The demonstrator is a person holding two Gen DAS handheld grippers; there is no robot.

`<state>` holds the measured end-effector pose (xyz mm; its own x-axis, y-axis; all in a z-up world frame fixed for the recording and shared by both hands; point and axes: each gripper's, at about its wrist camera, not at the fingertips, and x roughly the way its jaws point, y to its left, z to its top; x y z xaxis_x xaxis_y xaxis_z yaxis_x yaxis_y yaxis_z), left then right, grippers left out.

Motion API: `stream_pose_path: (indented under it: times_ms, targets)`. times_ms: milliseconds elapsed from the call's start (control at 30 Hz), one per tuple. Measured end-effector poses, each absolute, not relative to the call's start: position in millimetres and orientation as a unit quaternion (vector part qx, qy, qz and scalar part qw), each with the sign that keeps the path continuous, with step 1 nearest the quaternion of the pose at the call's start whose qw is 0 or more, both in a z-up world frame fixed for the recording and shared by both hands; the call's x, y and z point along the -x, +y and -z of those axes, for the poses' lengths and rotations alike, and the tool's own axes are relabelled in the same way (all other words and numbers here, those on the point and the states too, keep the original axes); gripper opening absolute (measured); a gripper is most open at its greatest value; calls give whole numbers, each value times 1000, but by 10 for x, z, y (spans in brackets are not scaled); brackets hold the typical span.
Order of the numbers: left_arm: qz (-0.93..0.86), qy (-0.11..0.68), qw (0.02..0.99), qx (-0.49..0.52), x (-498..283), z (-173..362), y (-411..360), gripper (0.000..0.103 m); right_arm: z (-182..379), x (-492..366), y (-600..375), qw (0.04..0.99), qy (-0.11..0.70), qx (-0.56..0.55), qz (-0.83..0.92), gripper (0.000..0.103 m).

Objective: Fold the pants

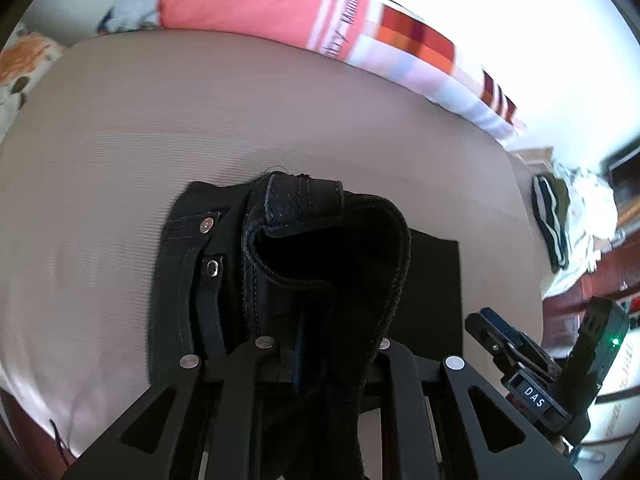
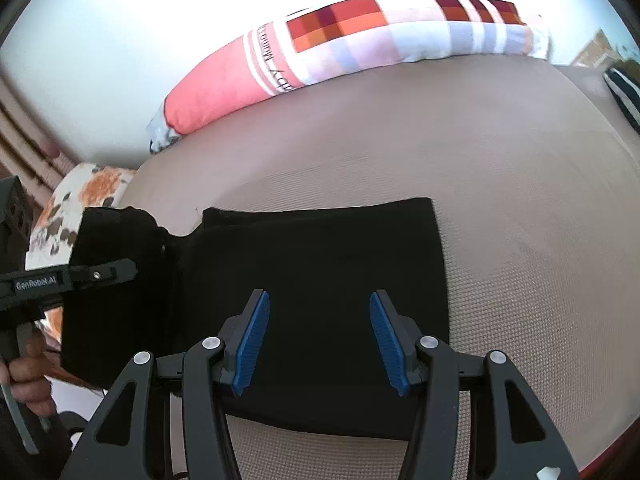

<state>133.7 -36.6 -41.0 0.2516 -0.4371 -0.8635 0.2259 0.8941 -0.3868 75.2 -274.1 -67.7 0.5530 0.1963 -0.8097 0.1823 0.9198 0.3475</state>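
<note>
Left gripper point(image 1: 320, 344) clamped on the pants point(image 2: 320, 280) at the waistband end, lifted and curling over. Right gripper point(image 2: 316, 340) hovers with jaws apart, empty, above the folded body flat on the bed point(image 2: 520, 220). Pants run left-right; left gripper nearer the free end. Pillow point(image 2: 340, 52) beyond.

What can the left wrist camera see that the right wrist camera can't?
Only the left wrist view shows the pants' metal button and waistband, pinched in the left tongs. Only the right wrist view shows the right tongs' blue pads, open above the folded part. Both show the black pants, the beige bed and the pink pillow.
</note>
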Motion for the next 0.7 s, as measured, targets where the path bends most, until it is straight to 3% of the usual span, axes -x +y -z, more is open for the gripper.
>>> stream_pose_path:
  times_ms: [300,433,533,633,700]
  targets:
    - [235,595,767,61,-1310,810,-884,16,746,-660,-2935,857,466,-223,9,50]
    - [234,598,765,52,-1306,924,-977,22,770,-649,-2995,856,463,-230,11,50]
    - [241,590,769,46,-1265,916,-1005,31,787,-647,-3017,855,463,-234,13,50]
    - [275,583,763,54,-1209,889,-1002,61,812,-654,-3020,853,465,-234,15,50]
    - [301,571,762,61,-1154,832,-990,66,827,-650,-3010,852,467,-234,14,50]
